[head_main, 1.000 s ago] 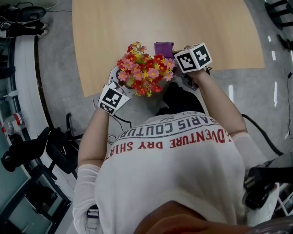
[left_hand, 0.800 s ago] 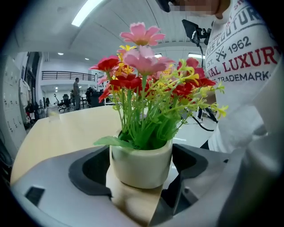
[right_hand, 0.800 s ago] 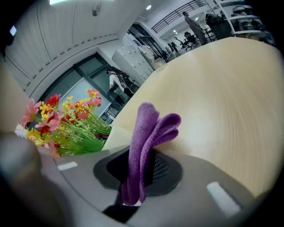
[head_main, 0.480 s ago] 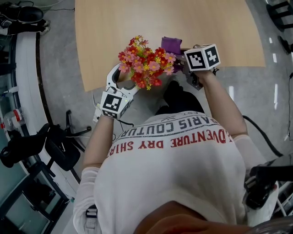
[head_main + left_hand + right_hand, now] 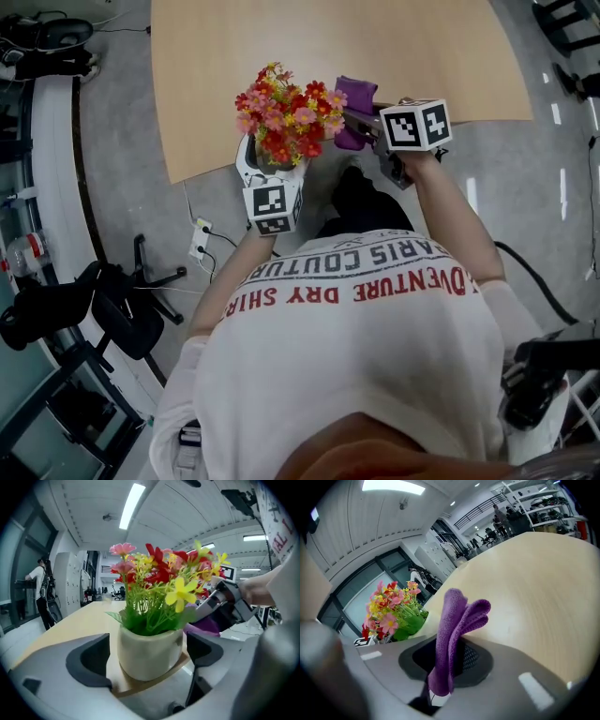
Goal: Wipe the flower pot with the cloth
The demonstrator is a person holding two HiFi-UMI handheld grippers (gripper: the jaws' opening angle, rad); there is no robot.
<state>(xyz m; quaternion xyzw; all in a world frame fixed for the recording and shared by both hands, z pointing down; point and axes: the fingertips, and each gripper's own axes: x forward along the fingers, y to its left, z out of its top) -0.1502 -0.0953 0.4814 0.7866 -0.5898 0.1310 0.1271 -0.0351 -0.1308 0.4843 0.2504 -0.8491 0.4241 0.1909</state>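
Note:
A white flower pot (image 5: 150, 651) full of red, pink and yellow flowers (image 5: 286, 117) stands at the near edge of the wooden table (image 5: 281, 47). My left gripper (image 5: 270, 155) reaches in from the near side with one jaw on each side of the pot. Its jaws are opening, and a thin gap shows between each pad and the pot. In the head view the blooms hide the pot. My right gripper (image 5: 364, 122) is just right of the flowers, shut on a folded purple cloth (image 5: 454, 630) that sticks up out of the jaws.
The table's near edge runs right under the pot, with grey floor below it. A black office chair (image 5: 112, 309) and a power strip (image 5: 199, 239) are on the floor at left. A person (image 5: 40, 588) stands far off in the room.
My left gripper has swung from the pot's left side round to its near side. The flowers have shifted a little farther onto the table. The right gripper with the cloth has drifted slightly right.

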